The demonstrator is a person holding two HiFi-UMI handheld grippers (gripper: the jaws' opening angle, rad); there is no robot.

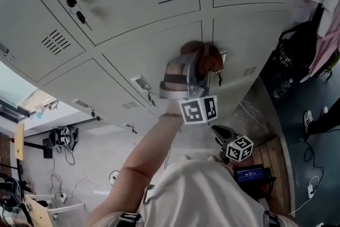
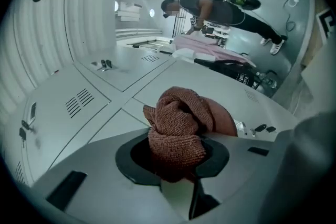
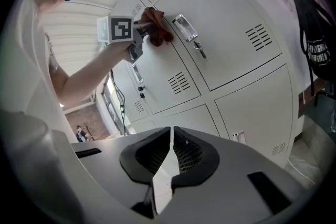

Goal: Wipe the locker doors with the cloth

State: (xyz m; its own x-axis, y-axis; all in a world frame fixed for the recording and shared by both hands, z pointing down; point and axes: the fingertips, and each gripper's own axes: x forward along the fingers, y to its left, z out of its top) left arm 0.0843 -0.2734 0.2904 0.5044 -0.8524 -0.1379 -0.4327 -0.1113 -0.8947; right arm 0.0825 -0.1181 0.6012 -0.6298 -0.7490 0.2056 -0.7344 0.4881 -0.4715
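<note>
Left gripper is clamped on a bunched reddish-brown cloth; the wad bulges forward out of the jaws and covers their tips in the left gripper view. In the right gripper view the person's bare forearm reaches up to a grey locker door and holds the cloth against the metal just beside that door's chrome latch handle, on the side away from the door's vent slots. In the head view the cloth sits over the vertical seam between this door and its neighbour, still just beside the handle. A small key hangs from the lock directly below the handle. The left gripper's marker cube shows below the handle, close to the person's wrist. Right gripper has its jaws pressed together with nothing between them; it is held low, well below the handle, facing the lower row of lockers. A black bag hangs well to the side of the handle, beyond the vent slots, with a pink garment beside it.
</note>
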